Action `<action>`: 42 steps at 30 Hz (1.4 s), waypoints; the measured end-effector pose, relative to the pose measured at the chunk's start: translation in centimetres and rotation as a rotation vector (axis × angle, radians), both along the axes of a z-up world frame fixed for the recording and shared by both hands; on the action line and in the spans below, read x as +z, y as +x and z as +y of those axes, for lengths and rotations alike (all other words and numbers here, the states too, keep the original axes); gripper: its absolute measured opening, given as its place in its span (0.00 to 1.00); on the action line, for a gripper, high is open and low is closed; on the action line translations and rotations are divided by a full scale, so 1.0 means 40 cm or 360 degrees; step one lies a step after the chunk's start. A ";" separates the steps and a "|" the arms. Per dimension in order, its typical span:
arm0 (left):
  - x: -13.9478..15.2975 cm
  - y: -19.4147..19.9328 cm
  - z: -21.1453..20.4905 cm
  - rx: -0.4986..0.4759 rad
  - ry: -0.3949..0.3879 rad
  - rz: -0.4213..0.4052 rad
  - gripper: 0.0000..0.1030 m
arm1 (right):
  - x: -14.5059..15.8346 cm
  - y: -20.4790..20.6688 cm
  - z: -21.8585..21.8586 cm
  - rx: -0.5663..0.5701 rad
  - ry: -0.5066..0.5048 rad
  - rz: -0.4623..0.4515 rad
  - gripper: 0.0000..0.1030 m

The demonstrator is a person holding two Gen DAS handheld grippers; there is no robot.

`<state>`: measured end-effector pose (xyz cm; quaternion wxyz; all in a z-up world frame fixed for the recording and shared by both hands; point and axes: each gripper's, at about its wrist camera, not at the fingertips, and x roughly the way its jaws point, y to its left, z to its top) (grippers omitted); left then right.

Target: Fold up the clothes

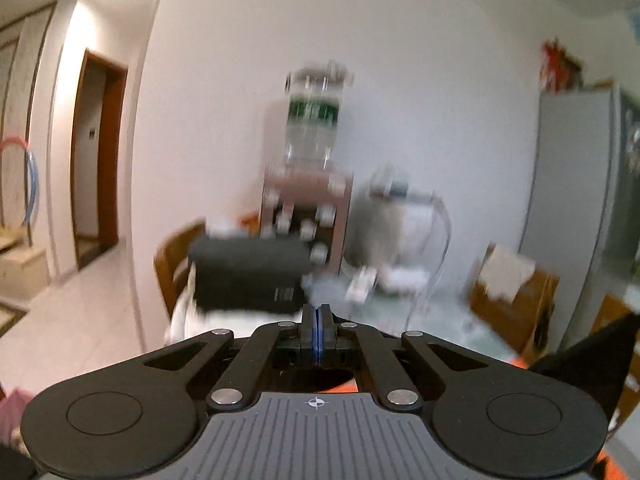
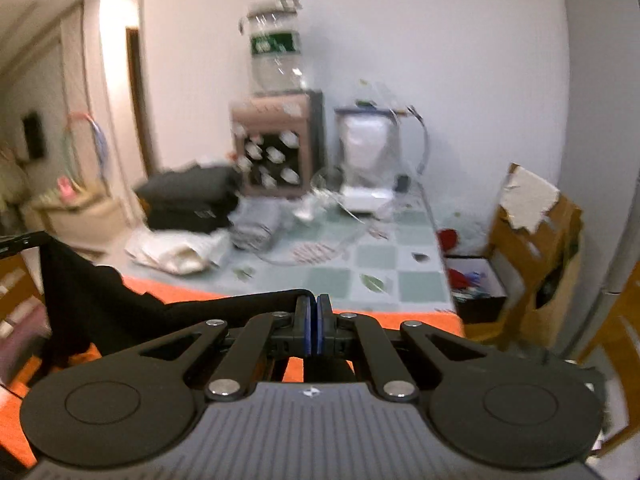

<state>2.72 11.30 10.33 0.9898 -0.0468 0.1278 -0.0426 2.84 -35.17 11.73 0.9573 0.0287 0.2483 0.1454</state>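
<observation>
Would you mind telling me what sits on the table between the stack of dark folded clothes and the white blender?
In the right wrist view, a brown cup rack holding white cups, with a clear water jug on top, stands between the dark folded clothes and the blender.

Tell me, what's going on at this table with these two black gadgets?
A person is folding clothes with a handheld tool in each hand. The right tool is shut, and a black garment hangs stretched from it above the orange cloth on the table. The left tool is shut too; whether it grips the same garment is hard to tell. Folded clothes are stacked further back, near a water dispenser.
</observation>
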 end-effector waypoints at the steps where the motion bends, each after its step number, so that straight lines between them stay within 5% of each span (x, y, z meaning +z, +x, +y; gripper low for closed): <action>1: 0.030 -0.014 0.007 -0.0008 -0.0010 -0.0051 0.03 | 0.017 -0.005 -0.005 0.0028 0.0042 -0.0012 0.04; 7: 0.148 -0.025 0.031 -0.0049 -0.0090 -0.0205 0.03 | 0.102 -0.018 -0.024 0.0166 0.0245 -0.0064 0.04; 10: 0.135 0.041 0.016 -0.0061 -0.0009 -0.0154 0.03 | 0.109 0.022 -0.017 0.0170 0.0240 -0.0050 0.04; 16: 0.009 0.227 -0.008 -0.0098 0.0050 0.0134 0.05 | 0.000 0.199 0.037 0.0091 0.0039 0.0111 0.04; 18: -0.047 0.285 -0.023 -0.0107 0.0110 0.0237 0.10 | -0.052 0.256 0.058 0.0070 -0.0019 0.0173 0.07; 20: -0.102 0.322 -0.038 -0.0120 0.0157 0.0325 0.33 | -0.112 0.309 0.085 0.0046 -0.0111 0.0232 0.13; 22: -0.154 0.347 -0.050 -0.0139 0.0192 0.0408 0.49 | -0.155 0.334 0.108 0.0042 -0.0186 0.0277 0.33; 27: -0.232 0.300 -0.058 -0.0265 0.0163 0.0522 0.53 | -0.240 0.337 0.151 0.0120 -0.0286 0.0405 0.38; 42: -0.468 0.108 -0.110 -0.0634 0.0085 0.0943 0.72 | -0.469 0.127 0.194 0.0319 -0.0048 0.0905 0.39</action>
